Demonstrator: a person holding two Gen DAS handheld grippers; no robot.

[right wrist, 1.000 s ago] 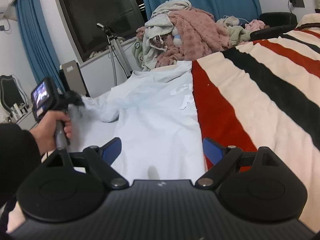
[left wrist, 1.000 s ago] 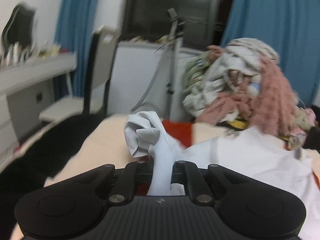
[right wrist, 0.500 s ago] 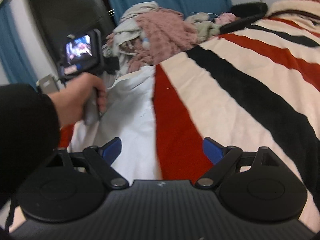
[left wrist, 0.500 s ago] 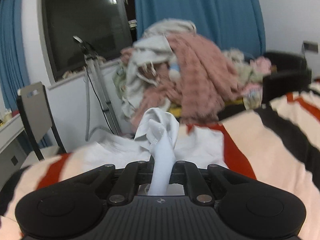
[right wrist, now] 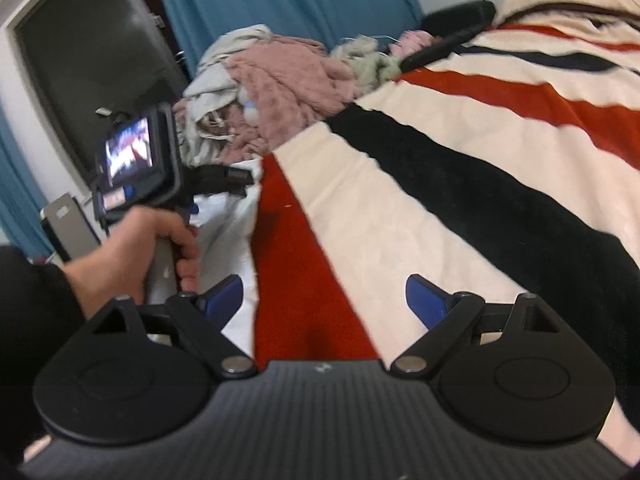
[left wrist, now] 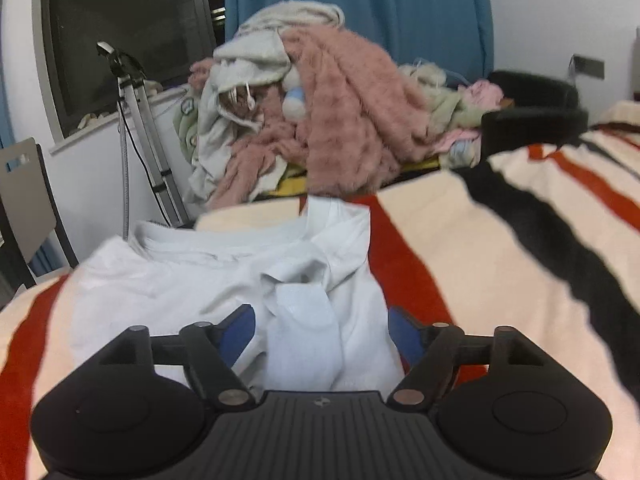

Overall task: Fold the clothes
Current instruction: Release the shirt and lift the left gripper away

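White shirt (left wrist: 224, 280) lies on the striped blanket (left wrist: 460, 248), sleeve folded across it. Left gripper (left wrist: 320, 332) hovers over the sleeve, jaws spread. Right gripper (right wrist: 324, 296) hovers over the blanket, jaws spread, holding nothing.

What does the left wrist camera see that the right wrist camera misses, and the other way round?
Only the left wrist view shows the white shirt spread out with its folded sleeve between the open fingers of the left hand-held gripper, plus a tripod by the window.

Only the right wrist view shows the person's left hand gripping that tool's handle, its small lit screen, and the open right hand-held gripper over the blanket.

Both show the striped blanket, the pink clothes pile and blue curtains.
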